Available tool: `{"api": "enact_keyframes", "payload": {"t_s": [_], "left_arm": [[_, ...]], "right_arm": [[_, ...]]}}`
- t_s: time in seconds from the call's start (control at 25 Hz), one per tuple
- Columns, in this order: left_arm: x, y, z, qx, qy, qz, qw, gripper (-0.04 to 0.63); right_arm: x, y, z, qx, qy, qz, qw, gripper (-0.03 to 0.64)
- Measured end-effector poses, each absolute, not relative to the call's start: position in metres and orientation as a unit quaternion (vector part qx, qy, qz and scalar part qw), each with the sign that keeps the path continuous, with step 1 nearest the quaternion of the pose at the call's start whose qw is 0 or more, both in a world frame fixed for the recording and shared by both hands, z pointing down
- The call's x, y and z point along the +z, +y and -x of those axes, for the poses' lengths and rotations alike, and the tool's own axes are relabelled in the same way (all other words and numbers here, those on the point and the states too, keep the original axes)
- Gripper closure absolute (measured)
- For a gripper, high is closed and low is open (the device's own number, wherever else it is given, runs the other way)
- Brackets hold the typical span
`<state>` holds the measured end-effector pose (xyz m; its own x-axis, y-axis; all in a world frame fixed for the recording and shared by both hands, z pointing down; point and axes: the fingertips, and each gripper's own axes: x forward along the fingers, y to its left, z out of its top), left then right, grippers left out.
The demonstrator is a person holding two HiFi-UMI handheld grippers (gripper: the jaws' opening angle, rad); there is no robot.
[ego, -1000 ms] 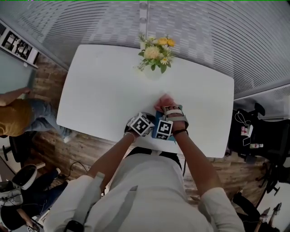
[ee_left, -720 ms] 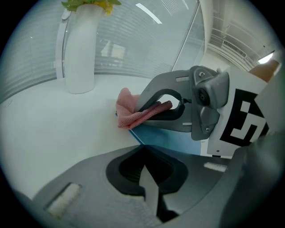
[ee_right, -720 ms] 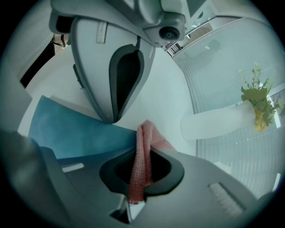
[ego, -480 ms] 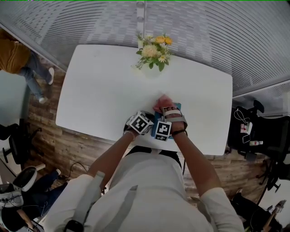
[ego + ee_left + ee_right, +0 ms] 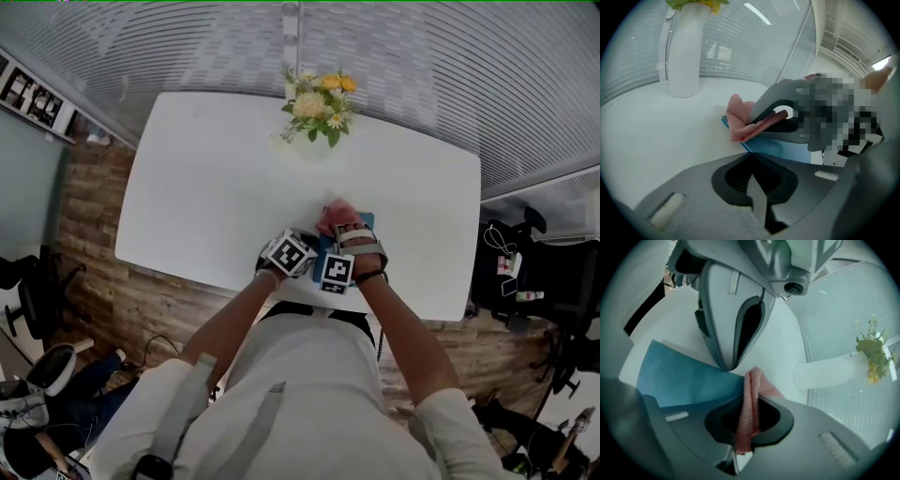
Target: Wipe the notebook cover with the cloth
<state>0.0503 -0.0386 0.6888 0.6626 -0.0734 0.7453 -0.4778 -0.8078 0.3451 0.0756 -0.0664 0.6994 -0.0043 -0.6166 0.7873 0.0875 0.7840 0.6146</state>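
Pink weave: the cloth (image 5: 749,397) is a knobbly open-mesh rag, folded into a thin strip where it's gripped and bunched up soft past that.
Right gripper (image 5: 748,405): smooth grey plastic with rounded shells. It's clamped tight on that strip, so the jaws are as close as the fabric lets them get.
Where the cloth sits: on the far corner of the notebook (image 5: 679,376), with the loose end spilling over the edge onto the bench (image 5: 216,187).
Notebook: flat blue cover, matte, with a sharp straight edge. It lies on the bench right in front of the person.
Left gripper (image 5: 751,157): same grey plastic, jaws pressed together with nothing between them. The pointed tip is down at the notebook's edge, just beside the cloth.
Bench: plain glossy white, rectangular with rounded corners.
Vase (image 5: 684,56): tall, smooth white cylinder, upright at the far side of the bench and well apart from the notebook. It holds yellow and cream flowers (image 5: 319,101).
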Motion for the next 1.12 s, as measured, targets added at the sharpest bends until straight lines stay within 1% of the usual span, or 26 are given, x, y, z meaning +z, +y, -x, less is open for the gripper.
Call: {"api": "enact_keyframes", "payload": {"t_s": [0.72, 1.12], "left_arm": [[0.689, -0.038, -0.052, 0.379, -0.155, -0.871, 0.271, 0.601], [0.689, -0.038, -0.051, 0.379, -0.154, -0.87, 0.273, 0.601]], "right_arm": [[0.7, -0.048, -0.076, -0.26, -0.662, -0.183, 0.678, 0.611], [0.702, -0.038, -0.075, -0.231, -0.68, -0.18, 0.672, 0.611]]}}
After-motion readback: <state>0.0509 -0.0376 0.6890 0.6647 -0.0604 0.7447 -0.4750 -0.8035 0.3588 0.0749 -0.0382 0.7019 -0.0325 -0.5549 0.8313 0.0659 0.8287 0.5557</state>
